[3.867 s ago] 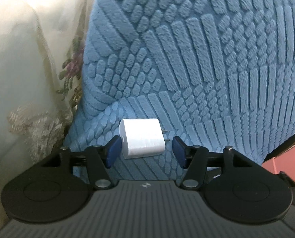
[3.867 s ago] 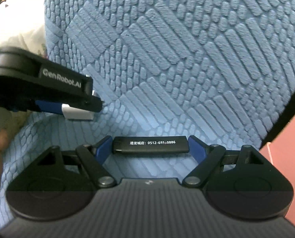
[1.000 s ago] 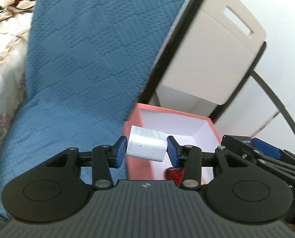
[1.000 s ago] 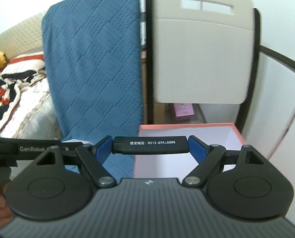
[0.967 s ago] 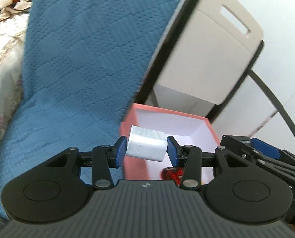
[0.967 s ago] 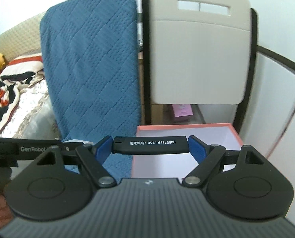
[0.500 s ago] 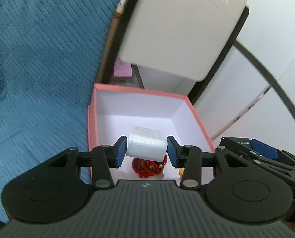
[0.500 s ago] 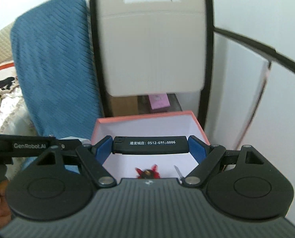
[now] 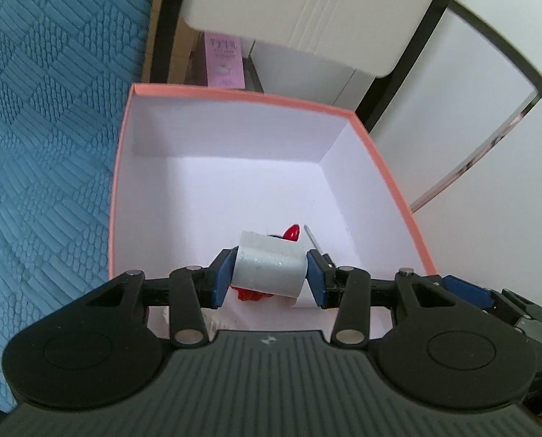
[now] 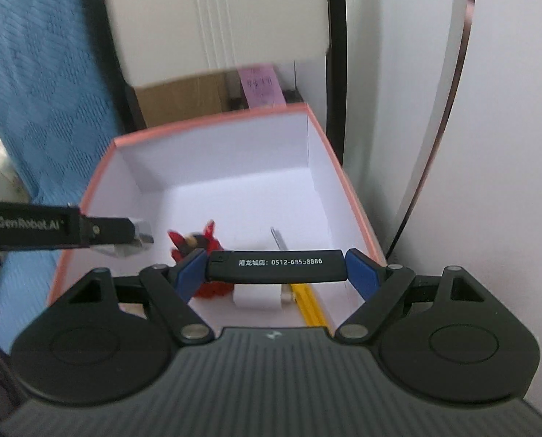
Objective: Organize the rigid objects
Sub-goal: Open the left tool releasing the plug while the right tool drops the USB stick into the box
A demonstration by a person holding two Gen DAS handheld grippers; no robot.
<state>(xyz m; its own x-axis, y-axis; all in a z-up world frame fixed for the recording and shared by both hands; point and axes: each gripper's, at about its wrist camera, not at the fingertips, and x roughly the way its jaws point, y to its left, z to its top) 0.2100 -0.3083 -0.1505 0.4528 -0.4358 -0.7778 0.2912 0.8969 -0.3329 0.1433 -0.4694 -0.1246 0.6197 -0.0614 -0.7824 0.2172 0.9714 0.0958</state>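
Note:
My left gripper (image 9: 269, 273) is shut on a white charger plug (image 9: 269, 264), held above the near part of a pink box with a white inside (image 9: 234, 167). My right gripper (image 10: 276, 273) is shut on a black lighter with white print (image 10: 276, 265), gripped end to end, over the same box (image 10: 212, 134). On the box floor lie a red toy (image 10: 198, 244), a white block (image 10: 256, 296), a yellow pencil (image 10: 312, 307) and a thin metal piece (image 10: 280, 242). The left gripper (image 10: 125, 235) reaches in from the left in the right wrist view.
A blue quilted cover (image 9: 45, 127) lies left of the box. Behind it stand a beige chair back (image 9: 325, 11) with a black frame, a cardboard box (image 10: 183, 102) and a pink packet (image 9: 224, 60). A white wall (image 10: 489, 145) is at the right.
Both grippers have swung from over the blue cover to above the pink box and tipped down into it, each keeping its object. The box interior and its contents have come into view.

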